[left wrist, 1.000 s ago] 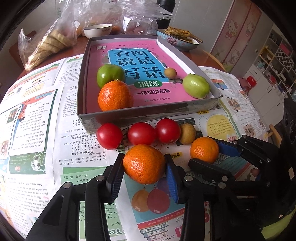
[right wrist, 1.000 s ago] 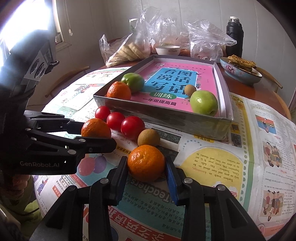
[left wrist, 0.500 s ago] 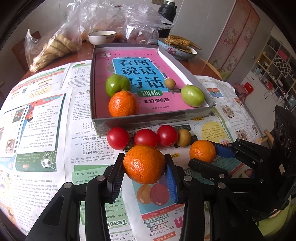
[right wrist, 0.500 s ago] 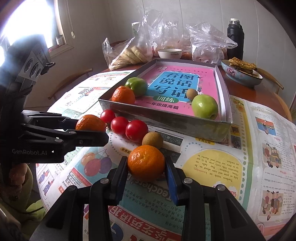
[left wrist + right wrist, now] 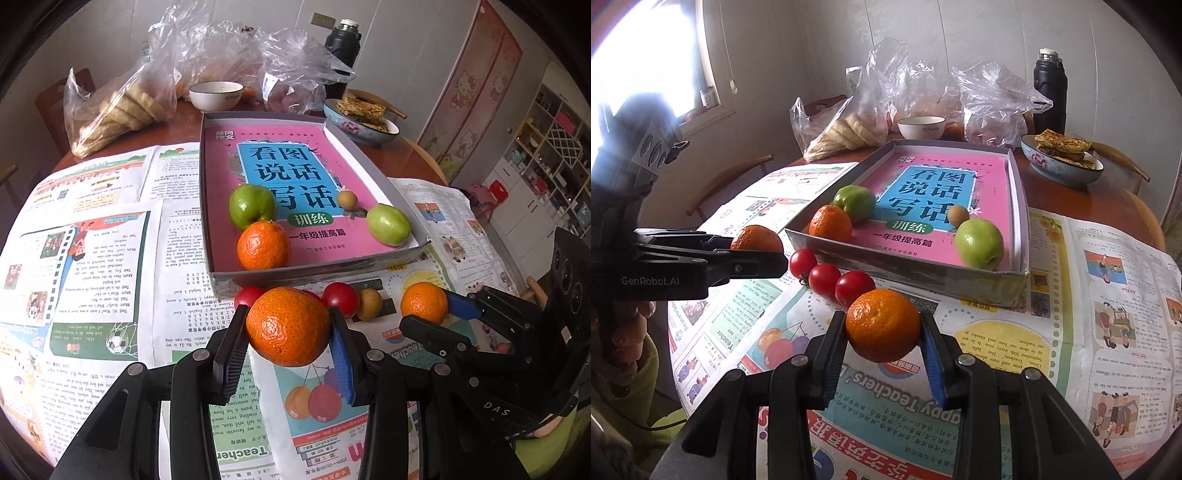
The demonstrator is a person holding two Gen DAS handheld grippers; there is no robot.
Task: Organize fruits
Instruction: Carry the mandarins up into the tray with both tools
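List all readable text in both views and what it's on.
"看图说话写话", "训练", "一年级提高篇": pink book in the tray.
"GenRobot.AI": left gripper body.
"DAS": right gripper body.
"Teacher" (upside down): newspaper, left view.
"Happy Teachers'" (upside down, partly hidden): newspaper, right view.
Bowl print: too blurred.
Newspaper body text, book corner label: too small.

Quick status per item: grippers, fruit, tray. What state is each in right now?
left gripper: shut on an orange, held off the newspaper
right gripper: shut on another orange
tray: open-topped, holding one orange, two green fruits, one small brown fruit
orange in tray: resting, touching a green fruit
three tomatoes: loose in a row on the newspaper, outside the tray
flask: upright, capped
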